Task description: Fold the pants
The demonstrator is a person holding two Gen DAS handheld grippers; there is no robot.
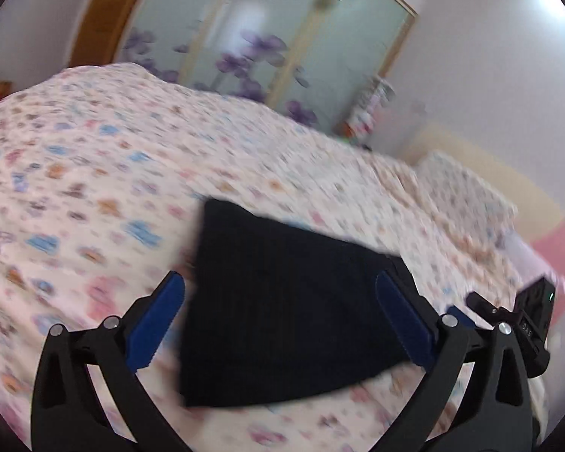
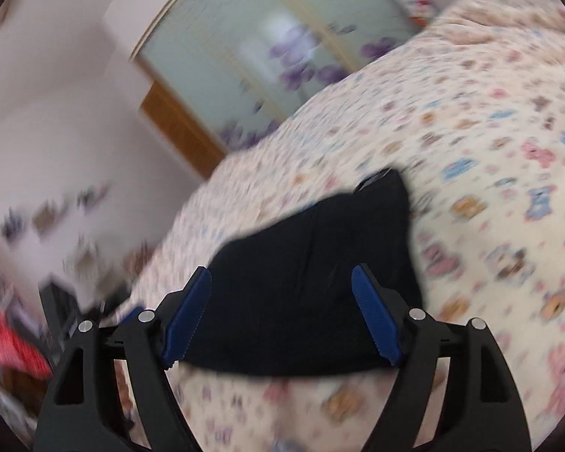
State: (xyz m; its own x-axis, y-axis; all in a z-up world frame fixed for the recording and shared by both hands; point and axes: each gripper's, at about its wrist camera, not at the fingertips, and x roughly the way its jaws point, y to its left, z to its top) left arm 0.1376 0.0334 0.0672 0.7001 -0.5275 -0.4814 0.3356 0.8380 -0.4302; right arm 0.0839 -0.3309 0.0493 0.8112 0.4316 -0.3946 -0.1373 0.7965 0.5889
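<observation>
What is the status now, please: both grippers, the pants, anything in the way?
Left gripper open, right gripper open, neither gripping. Dark pants in a compact bundle on the floral bedspread. Nothing in the way; both views blurred.

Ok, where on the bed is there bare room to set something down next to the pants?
Floral bedspread lies bare left of and beyond the folded black pants. Toward the pillow it narrows, and the right claw crowds that side.
</observation>
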